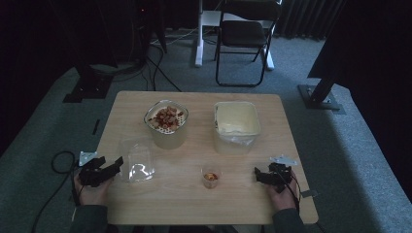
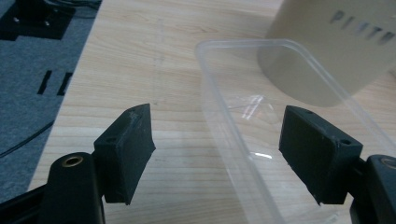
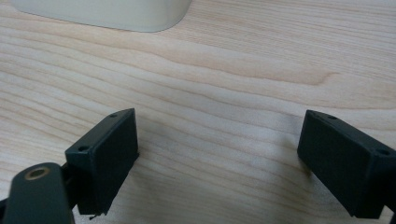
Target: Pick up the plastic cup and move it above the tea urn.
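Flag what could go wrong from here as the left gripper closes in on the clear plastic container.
1. The left gripper is open with one jaw over the clear plastic container and one outside its thin wall; closing there could buckle or skid it.
2. The beige tub of snacks stands just behind the container; a push forward might knock it.
3. The small cup sits between the hands, near the open right gripper; a careless sweep could tip it.

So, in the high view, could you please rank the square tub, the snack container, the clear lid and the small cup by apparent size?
1. Square tub, largest.
2. Snack container and clear lid look about alike; the lid lies nearer the camera, so I won't rank them.
3. Small cup, clearly smallest.
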The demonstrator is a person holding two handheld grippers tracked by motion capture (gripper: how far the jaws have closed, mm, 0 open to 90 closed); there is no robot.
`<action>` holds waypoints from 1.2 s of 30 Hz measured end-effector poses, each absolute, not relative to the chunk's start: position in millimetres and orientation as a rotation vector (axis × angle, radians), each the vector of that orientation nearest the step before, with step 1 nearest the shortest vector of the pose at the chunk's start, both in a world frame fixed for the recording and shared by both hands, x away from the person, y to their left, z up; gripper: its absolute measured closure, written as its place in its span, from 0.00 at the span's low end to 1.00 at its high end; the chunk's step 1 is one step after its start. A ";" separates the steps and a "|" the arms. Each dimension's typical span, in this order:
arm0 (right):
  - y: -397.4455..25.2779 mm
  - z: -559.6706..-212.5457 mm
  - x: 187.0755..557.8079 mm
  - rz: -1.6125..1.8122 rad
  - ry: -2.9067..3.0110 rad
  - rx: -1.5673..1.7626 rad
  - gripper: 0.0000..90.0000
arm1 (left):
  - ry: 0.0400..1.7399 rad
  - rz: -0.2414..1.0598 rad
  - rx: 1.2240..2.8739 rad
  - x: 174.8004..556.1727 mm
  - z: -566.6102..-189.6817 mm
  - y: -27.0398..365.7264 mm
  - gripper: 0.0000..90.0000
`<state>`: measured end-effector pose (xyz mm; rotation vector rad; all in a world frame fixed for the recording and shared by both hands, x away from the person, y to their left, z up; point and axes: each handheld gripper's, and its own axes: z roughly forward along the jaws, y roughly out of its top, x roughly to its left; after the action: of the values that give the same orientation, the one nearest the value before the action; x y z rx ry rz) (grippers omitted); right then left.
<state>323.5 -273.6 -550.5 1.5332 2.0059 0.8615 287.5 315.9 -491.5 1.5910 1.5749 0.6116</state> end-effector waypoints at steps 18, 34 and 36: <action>-273.5 -550.6 323.5 0.863 2.005 1.533 0.13 | 1.573 0.490 1.753 278.5 -502.6 296.3 0.66; -273.6 -550.6 323.5 0.863 2.005 1.533 0.13 | 1.624 0.493 1.702 291.4 -497.0 318.8 0.95; -273.6 -550.6 323.5 0.863 2.005 1.533 0.13 | 1.627 0.519 1.682 293.1 -493.2 322.6 0.96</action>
<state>323.5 -273.6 -550.6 1.5330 2.0049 0.8631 293.1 322.6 -493.2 1.6822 1.6266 0.5193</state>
